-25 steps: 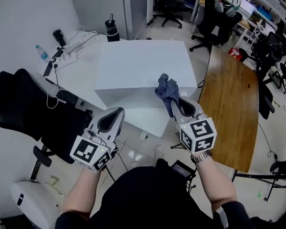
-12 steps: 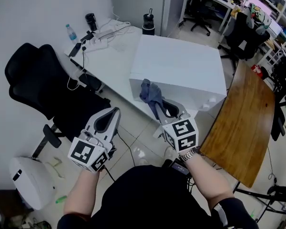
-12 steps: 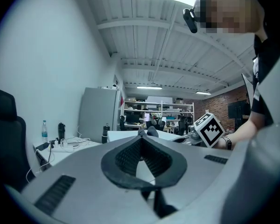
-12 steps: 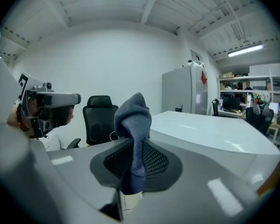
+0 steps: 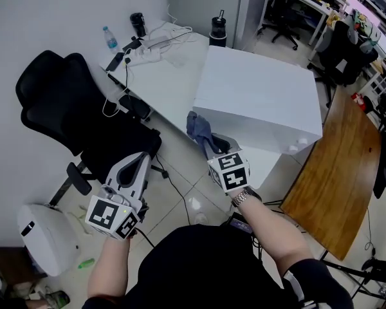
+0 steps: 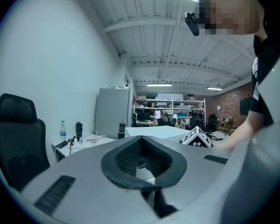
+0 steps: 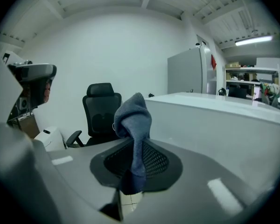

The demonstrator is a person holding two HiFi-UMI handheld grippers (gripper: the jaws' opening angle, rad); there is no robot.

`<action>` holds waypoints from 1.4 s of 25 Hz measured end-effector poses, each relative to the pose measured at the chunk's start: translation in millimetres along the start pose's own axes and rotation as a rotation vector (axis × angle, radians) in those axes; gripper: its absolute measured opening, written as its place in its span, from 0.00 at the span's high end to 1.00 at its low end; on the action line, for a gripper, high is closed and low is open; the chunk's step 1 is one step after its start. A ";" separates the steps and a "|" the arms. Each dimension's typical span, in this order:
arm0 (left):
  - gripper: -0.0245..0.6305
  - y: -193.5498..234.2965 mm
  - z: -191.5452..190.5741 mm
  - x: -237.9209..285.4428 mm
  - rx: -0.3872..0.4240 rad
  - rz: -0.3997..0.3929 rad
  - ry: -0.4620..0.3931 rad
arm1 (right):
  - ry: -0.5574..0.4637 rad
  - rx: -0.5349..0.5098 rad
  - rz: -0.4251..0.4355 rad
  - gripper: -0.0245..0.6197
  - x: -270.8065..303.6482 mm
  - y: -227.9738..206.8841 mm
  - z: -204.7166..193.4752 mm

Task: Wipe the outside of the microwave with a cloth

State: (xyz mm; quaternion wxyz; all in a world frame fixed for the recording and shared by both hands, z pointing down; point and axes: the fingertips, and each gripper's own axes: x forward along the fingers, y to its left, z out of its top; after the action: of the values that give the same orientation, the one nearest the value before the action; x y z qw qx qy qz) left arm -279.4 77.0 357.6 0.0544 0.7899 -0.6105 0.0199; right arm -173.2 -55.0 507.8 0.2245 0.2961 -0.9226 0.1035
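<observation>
Now right gripper [image 5: 208,145] fingers clamp bunched blue-grey cloth [image 5: 197,126] near white boxy microwave [image 5: 257,95], at its left corner. Left gripper [image 5: 141,158] fingers closed, empty. Best: press cloth flat, sweep evenly.

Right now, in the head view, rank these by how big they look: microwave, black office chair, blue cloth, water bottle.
1. microwave and black office chair: they look about alike, so not ranked apart.
2. blue cloth, though it is nearer the camera.
3. water bottle.

Right claw [image 5: 206,143] grips a blue cloth [image 5: 197,126] beside a white microwave [image 5: 260,98] on a counter [image 5: 159,79]; left claw [image 5: 141,158] hangs near a black chair [image 5: 64,108].
</observation>
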 end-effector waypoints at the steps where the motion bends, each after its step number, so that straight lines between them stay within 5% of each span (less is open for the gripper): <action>1: 0.96 3.4 -1.6 -2.0 0.000 0.007 0.005 | 0.012 0.008 -0.002 0.88 6.6 -0.9 -5.3; 15: 0.96 25.3 -10.9 4.9 0.001 0.018 0.042 | 0.061 0.132 -0.084 0.88 53.8 -40.6 -26.2; 35: 0.96 -24.8 -12.5 57.6 -0.016 -0.148 0.034 | 0.058 0.199 -0.244 0.88 -16.9 -112.0 -50.1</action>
State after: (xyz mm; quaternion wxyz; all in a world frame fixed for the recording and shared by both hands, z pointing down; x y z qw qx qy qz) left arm -240.4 29.1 374.1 0.0724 0.8318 -0.5497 0.0244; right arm -76.9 -120.3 550.3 0.2313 0.4236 -0.8582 0.1751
